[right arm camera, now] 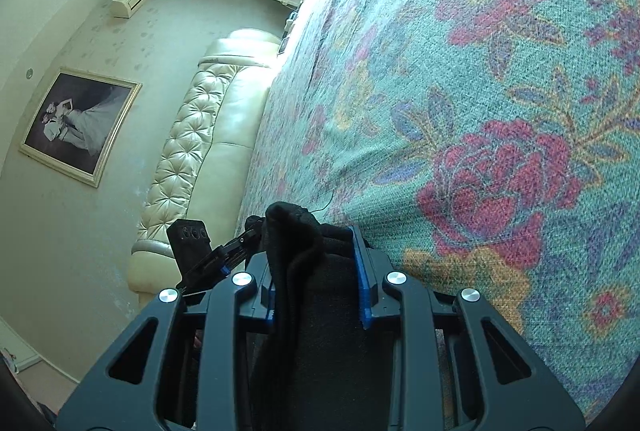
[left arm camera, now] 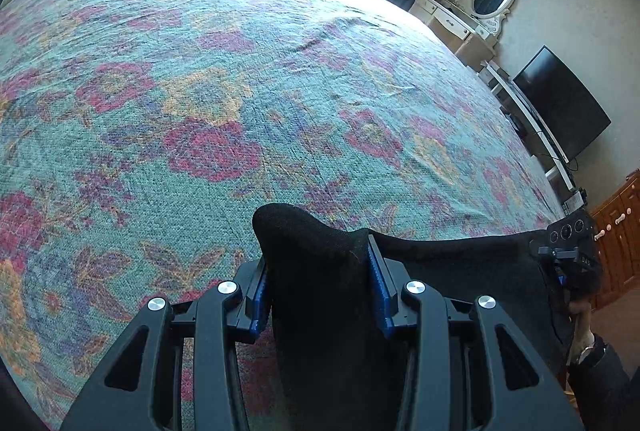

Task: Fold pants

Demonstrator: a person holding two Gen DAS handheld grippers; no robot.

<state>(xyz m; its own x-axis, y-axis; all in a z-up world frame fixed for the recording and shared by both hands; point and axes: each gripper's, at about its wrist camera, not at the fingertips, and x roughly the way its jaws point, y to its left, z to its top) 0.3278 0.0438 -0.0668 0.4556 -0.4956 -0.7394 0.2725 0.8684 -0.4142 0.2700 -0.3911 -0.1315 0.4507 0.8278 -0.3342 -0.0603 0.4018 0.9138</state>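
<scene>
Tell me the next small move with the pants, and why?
Probably lower both grippers to lay the black pants on the floral bedspread. The left gripper and the right gripper each clamp a bunch of cloth, held above the cover.

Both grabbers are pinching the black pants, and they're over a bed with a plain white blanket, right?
Not quite. Both the left gripper and the right gripper do have their jaws closed on the black pants, but the bed cover isn't plain white. It is teal with red, yellow and purple flowers, as both wrist views show.
</scene>
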